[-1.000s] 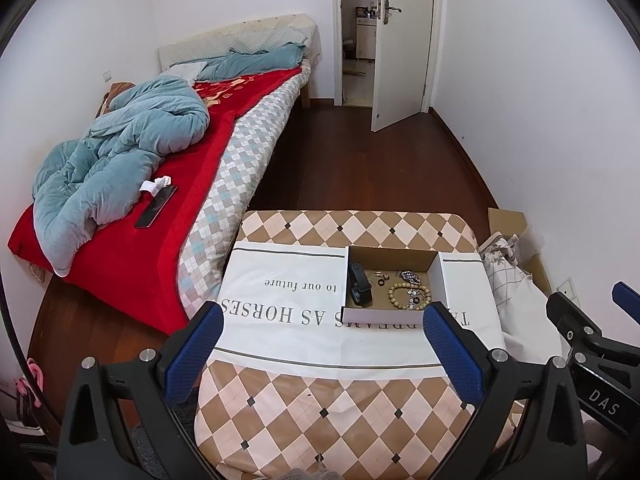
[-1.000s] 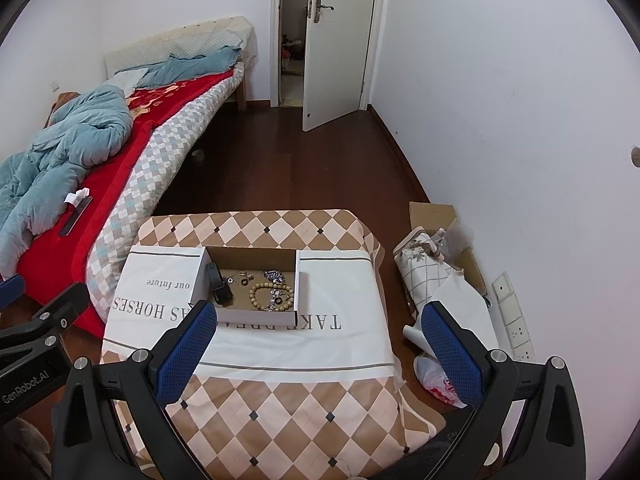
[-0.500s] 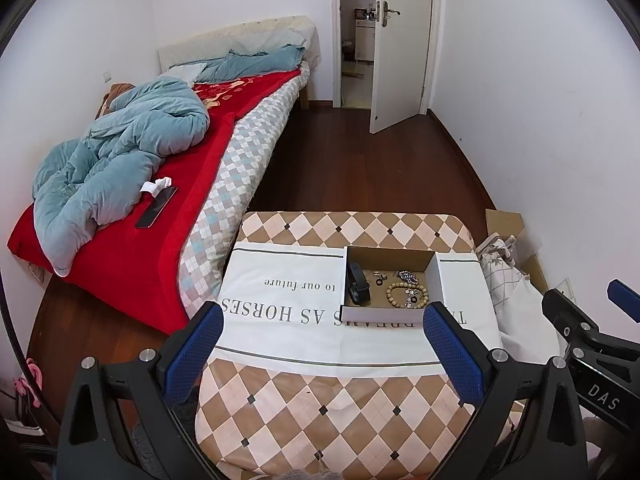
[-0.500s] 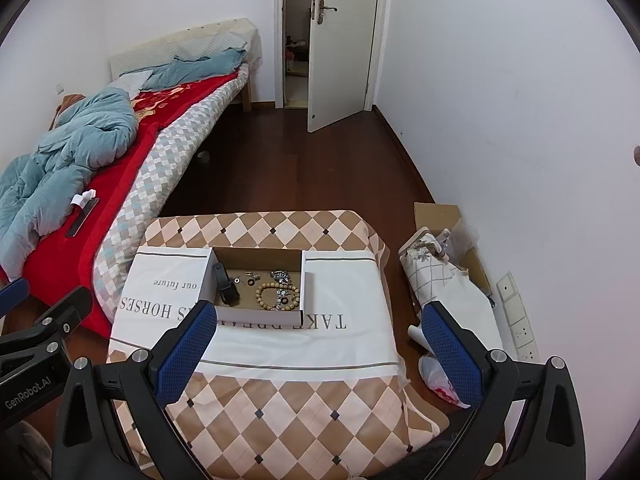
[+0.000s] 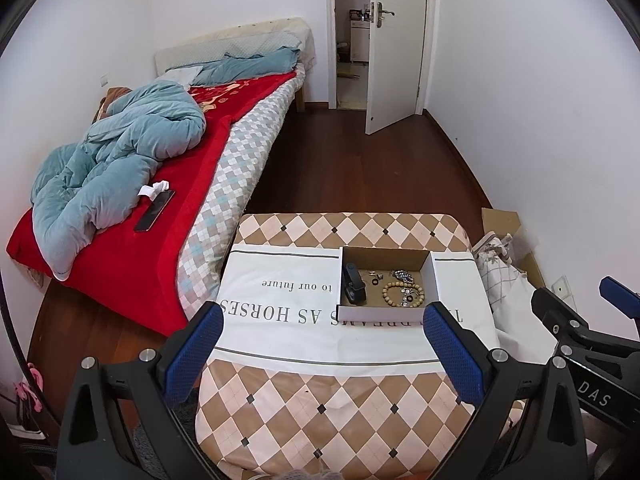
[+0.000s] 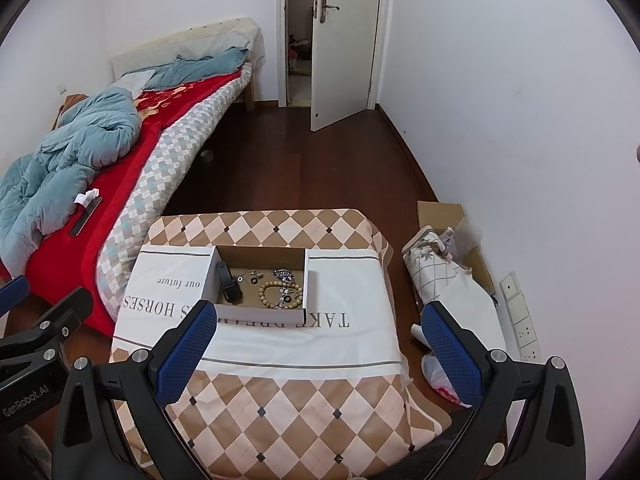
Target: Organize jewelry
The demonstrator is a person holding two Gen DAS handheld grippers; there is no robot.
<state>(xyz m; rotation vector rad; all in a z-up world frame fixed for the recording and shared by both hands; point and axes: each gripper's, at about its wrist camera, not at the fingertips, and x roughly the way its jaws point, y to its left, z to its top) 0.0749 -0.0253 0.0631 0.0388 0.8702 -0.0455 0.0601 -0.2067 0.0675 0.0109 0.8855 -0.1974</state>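
**A:** Left wrist view first. The left gripper [image 5: 323,350] is seen with its blue-padded fingers [image 5: 192,354] spread wide, nothing held between them. It's hung above the near half of the table covered in a brown-and-cream diamond-check cloth [image 5: 340,412]. A shallow open cardboard box with white outer walls [image 5: 380,314] is set on the white printed panel of that cloth, toward the far right. Inside it, a ring of tan wooden beads [image 5: 401,294] is laid near the front, a black oblong gadget [image 5: 354,286] is lying along the left wall, and small metal bits [image 5: 402,277] are scattered behind the beads. What those bits are can't be made out.

**B:** And the right wrist view?

**A:** Same deal. The right gripper [image 6: 316,346] is seen released, fingers wide apart, empty, held over the near right part of the table. The box [image 6: 260,314] is found ahead and left of centre, beads [image 6: 280,295] inside toward the front. A bed with a red blanket and a rumpled blue-grey duvet [image 6: 72,148] is seen off to the left.
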